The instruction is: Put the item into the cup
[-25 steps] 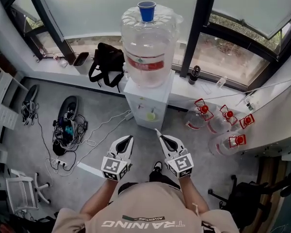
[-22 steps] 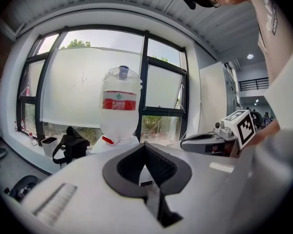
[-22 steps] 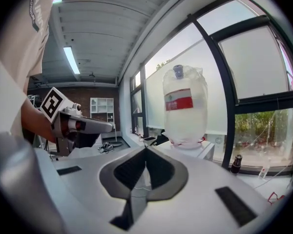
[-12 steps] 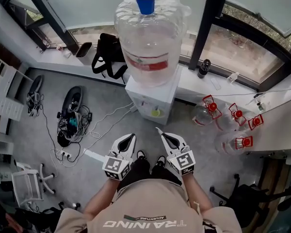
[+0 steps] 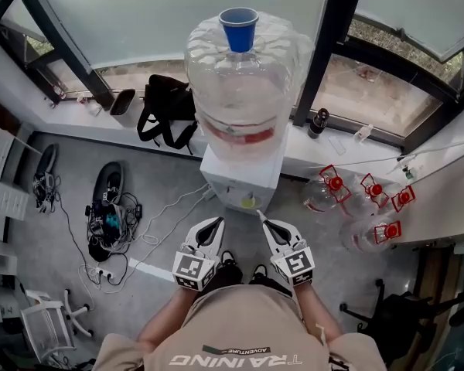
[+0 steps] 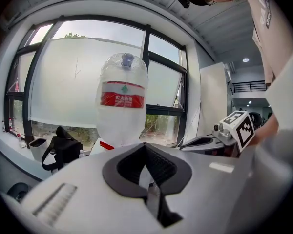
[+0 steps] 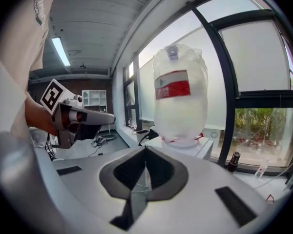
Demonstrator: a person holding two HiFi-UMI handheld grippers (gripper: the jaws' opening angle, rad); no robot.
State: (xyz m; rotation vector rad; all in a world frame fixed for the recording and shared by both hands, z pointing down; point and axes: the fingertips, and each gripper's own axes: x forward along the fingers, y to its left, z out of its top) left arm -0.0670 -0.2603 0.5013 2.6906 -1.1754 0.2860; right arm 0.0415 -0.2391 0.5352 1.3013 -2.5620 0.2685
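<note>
The blue cup (image 5: 239,28) is seen standing upright on top of the inverted water bottle (image 5: 240,91), which is seated on a white dispenser (image 5: 241,182). The left gripper (image 5: 216,222) is held low in front of the water bottle, its jaws pressed together with nothing gripped between them. The right gripper (image 5: 261,218) is held just beside it, also in front of the bottle, its jaws likewise closed on nothing. Both are kept well apart from the bottle and the cup. A black bag (image 5: 166,108) is set on the sill beside the bottle.
</note>
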